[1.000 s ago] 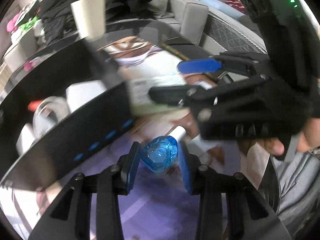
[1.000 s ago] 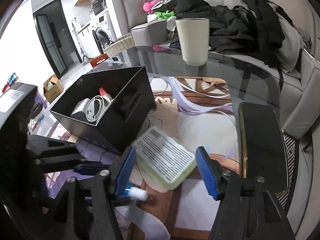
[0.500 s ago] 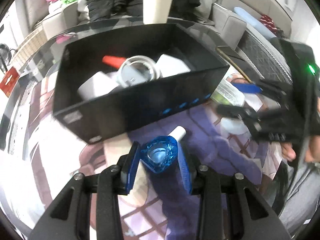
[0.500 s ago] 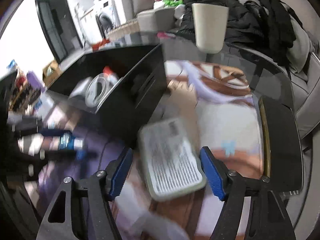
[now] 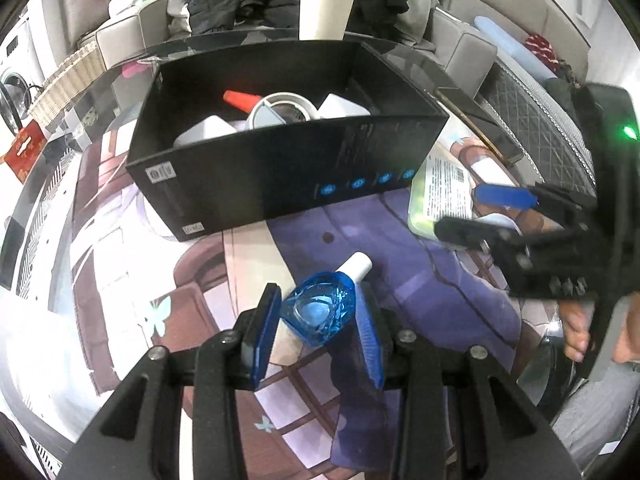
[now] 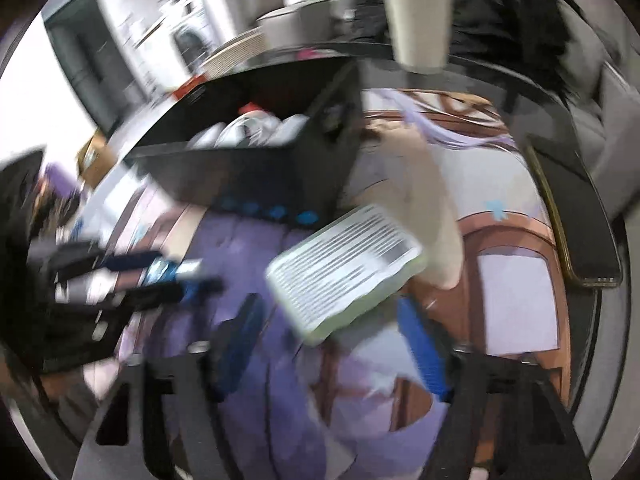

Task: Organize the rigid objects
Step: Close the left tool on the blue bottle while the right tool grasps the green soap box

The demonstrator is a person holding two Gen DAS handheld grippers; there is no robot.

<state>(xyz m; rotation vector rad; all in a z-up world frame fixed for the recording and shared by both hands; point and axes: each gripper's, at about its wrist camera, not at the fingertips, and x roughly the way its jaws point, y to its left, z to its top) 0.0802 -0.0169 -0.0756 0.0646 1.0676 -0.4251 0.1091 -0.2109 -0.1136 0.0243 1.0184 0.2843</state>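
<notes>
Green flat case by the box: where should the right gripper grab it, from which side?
Across its short width, from above. The green case lies flat, label up, beside the black box, its long edges free. The right gripper has just been opening, jaws either side of its near end, pads not touching it.

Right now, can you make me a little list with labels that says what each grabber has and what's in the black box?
left gripper: shut on the blue bottle, white cap pointing toward the box
right gripper: jaws have just been opening; the green labelled case sits between them, not pressed
black box: open-topped, on the picture mat
inside box: white items, a round lidded tub, something orange-red
behind box: beige cup
</notes>
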